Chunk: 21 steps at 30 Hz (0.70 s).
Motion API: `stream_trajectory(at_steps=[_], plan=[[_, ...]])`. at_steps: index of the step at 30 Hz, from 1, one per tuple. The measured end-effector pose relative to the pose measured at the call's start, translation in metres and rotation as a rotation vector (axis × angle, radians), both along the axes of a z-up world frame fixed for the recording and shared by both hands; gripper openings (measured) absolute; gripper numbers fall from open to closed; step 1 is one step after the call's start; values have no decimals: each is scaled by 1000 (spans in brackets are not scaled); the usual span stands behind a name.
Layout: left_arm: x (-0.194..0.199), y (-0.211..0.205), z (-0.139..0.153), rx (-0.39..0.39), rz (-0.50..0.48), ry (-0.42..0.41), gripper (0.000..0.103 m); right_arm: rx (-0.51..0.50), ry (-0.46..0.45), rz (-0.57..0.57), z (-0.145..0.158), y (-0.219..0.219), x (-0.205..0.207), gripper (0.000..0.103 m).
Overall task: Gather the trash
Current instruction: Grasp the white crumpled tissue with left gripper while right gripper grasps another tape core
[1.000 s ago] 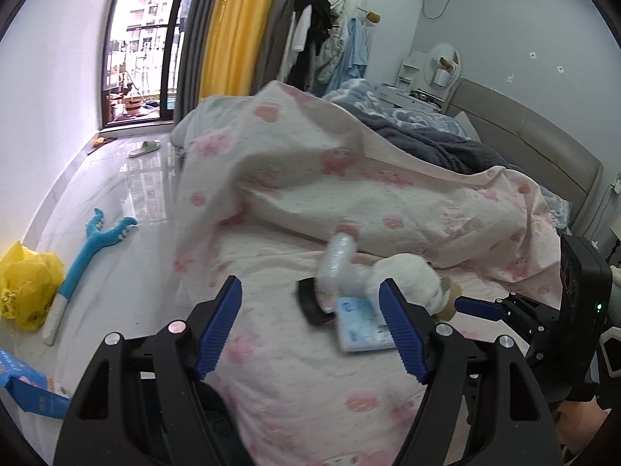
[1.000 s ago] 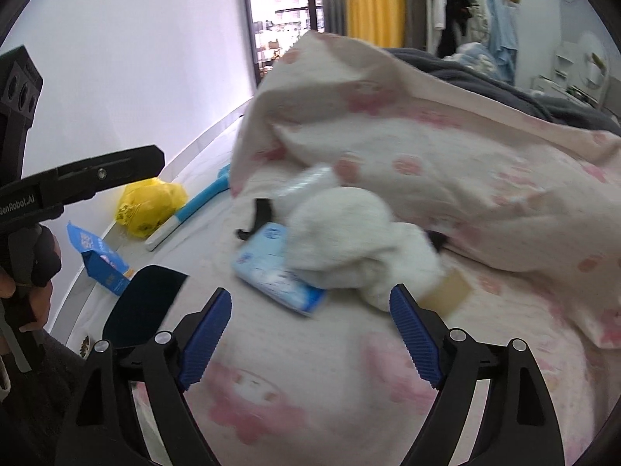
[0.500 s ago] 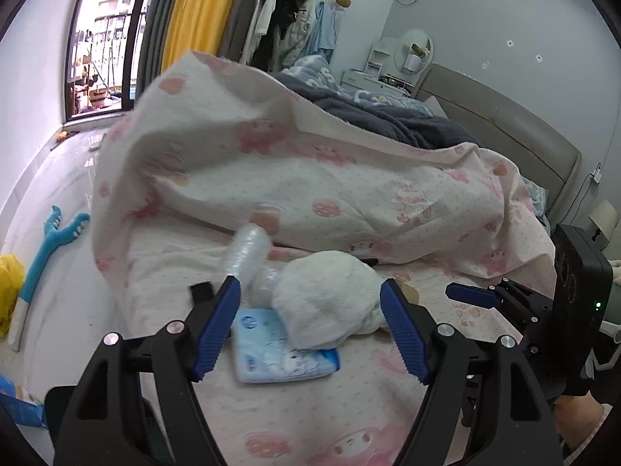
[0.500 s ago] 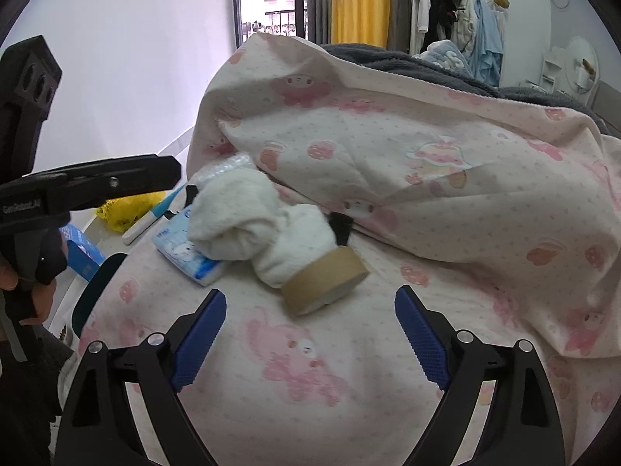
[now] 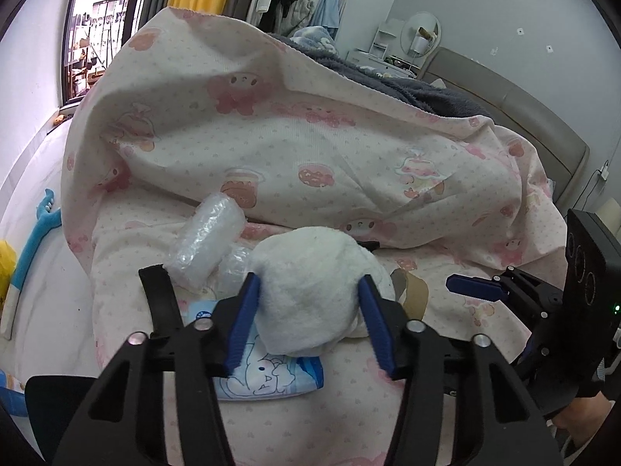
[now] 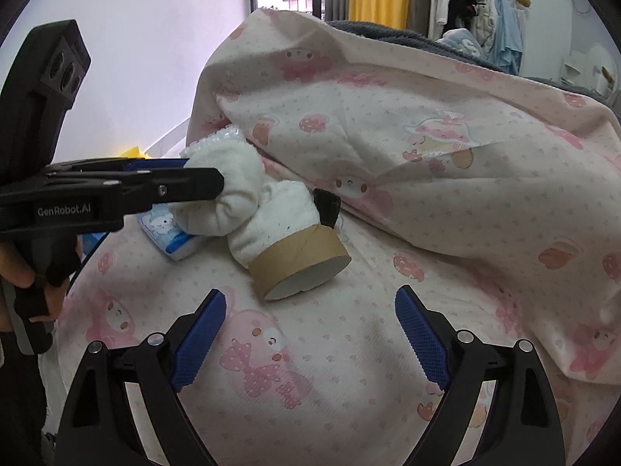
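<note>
A white fluffy cloth bundle point(image 5: 310, 283) lies on the pink-patterned bed. My left gripper point(image 5: 306, 322) has its blue pads on both sides of the bundle, closing on it; it also shows in the right wrist view point(image 6: 194, 184). Under the bundle lies a blue tissue pack point(image 5: 268, 380). A crumpled clear plastic bottle point(image 5: 209, 240) lies behind. A brown cardboard tape roll point(image 6: 299, 262) rests against the bundle point(image 6: 240, 202). My right gripper point(image 6: 310, 330) is open and empty, just in front of the roll.
A folded pink duvet point(image 5: 310, 147) rises behind the pile. A black clip point(image 6: 328, 204) sits by the roll. On the floor at left are a blue toy point(image 5: 35, 240), a yellow bag point(image 5: 6, 264) and a dark bin rim point(image 5: 58, 392).
My left gripper moved forward and narrowed around the white bundle. My right gripper came closer to the tape roll, still open.
</note>
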<state>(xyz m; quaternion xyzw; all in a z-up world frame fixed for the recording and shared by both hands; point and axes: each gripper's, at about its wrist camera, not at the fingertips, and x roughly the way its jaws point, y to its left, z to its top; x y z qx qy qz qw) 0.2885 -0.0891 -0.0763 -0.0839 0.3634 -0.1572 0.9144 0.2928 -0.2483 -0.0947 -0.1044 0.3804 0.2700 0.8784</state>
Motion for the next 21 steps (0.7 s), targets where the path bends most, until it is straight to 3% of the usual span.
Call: stream_trajectory(at_steps=[6,12,21], plan=[[-10,8,14,-12,-15,-62,33,-7,5,5,-2,4,7,90],[-24,16,34,-23,-19,-145,32,-26,6,3,-4,9,14,90],[-31,38,42,-19,-2,-145,32,-68,3,18,-8,20,21,88]])
